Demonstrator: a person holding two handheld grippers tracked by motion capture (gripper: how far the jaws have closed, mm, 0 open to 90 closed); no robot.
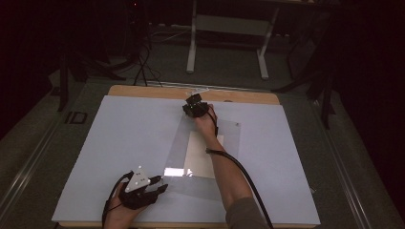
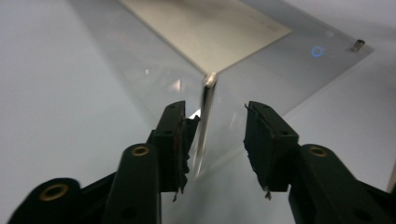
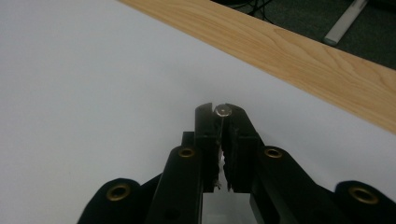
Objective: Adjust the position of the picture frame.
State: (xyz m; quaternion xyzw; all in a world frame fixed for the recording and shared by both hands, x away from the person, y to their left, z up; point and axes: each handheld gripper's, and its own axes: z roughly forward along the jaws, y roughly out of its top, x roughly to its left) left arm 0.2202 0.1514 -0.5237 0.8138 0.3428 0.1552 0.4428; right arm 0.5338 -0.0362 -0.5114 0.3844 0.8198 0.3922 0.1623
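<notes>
A clear plastic sleeve lies flat on the white table cover, with a cream sheet of paper inside it. My right gripper is at the sleeve's far corner, shut on its thin clear edge; a small round stud shows at the jaw tips. My left gripper is at the sleeve's near left corner. It stands open, and a raised clear edge of the sleeve runs between its jaws, close to the left one. The paper lies beyond.
The white cover spreads over a wooden table whose far edge shows bare. A small metal stud and a blue ring mark sit on the sleeve's far side. A desk frame stands on the floor behind.
</notes>
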